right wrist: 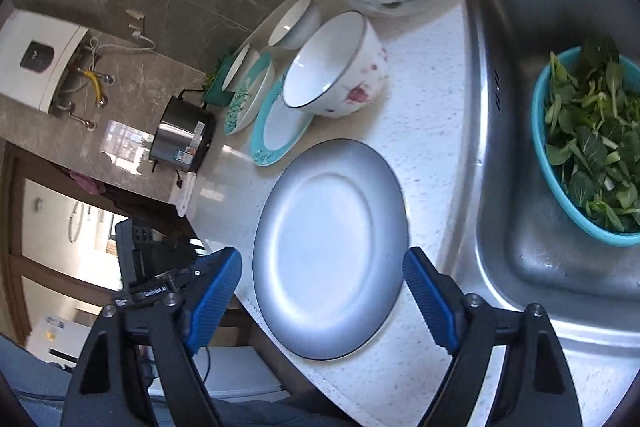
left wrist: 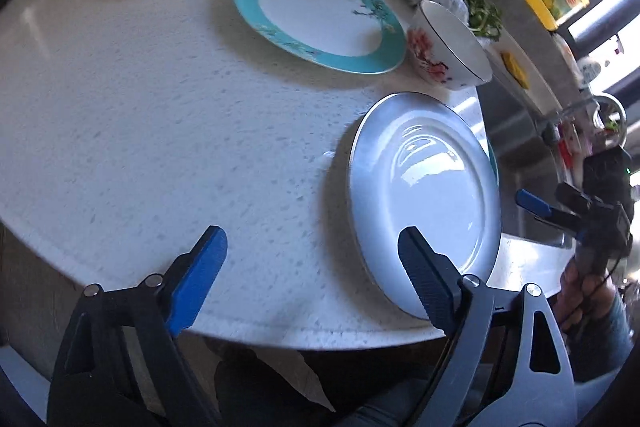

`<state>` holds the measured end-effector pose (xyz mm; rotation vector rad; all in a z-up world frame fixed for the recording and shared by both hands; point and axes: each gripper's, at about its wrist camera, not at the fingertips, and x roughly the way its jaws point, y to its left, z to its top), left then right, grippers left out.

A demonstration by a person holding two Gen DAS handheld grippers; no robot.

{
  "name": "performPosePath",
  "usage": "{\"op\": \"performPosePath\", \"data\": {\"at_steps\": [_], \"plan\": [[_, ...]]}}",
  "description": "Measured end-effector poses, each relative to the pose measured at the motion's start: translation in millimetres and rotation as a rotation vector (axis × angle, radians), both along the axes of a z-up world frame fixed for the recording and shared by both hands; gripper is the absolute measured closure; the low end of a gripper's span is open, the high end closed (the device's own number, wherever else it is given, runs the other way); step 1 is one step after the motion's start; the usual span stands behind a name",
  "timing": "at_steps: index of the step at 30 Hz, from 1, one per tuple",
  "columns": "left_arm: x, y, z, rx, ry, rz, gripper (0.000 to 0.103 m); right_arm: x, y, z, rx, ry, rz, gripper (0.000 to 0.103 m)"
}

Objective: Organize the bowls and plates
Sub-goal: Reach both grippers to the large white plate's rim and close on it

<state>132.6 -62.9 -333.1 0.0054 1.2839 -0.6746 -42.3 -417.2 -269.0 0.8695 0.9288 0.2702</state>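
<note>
White plate (right wrist: 330, 247) lies flat at countertop (left wrist: 160, 107) front edge, beside sink (right wrist: 540, 155), rim slightly overhanging. Right gripper (right wrist: 322, 301) spread wide, empty, plate straight ahead between its fingers; nearer hand, likely taker. Left gripper (left wrist: 312, 277) open, empty, plate off to its right. Floral bowl (left wrist: 446, 47) and teal-rimmed plate (left wrist: 318, 13) farther back.
</note>
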Motion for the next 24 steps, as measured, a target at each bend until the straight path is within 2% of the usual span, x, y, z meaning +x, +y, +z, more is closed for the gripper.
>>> {"op": "performPosePath", "data": {"at_steps": [2, 3, 9, 12, 16, 22, 24], "plan": [[3, -11, -7, -0.025, 0.018, -0.036, 0.02, 2, -8, -8, 0.021, 0.009, 0.006, 0.024], [5, -13, -9, -0.022, 0.03, -0.046, 0.031, 2, -11, -12, 0.037, 0.01, 0.012, 0.026], [21, -23, -7, -0.035, 0.053, -0.057, 0.033, 6, -24, -27, 0.083, 0.012, 0.027, 0.036], [20, -15, -5, -0.05, 0.076, -0.089, 0.048, 5, -25, -31, 0.105, 0.001, 0.032, 0.041], [17, -25, -5, -0.045, 0.099, -0.158, 0.053, 2, -23, -38, 0.129, 0.022, 0.036, 0.044], [25, -35, -7, -0.092, 0.153, -0.201, 0.054, 4, -20, -50, 0.164, 0.068, 0.074, 0.054], [27, -34, -8, -0.101, 0.169, -0.206, 0.054, 6, -20, -52, 0.174, 0.076, 0.076, 0.054]]}}
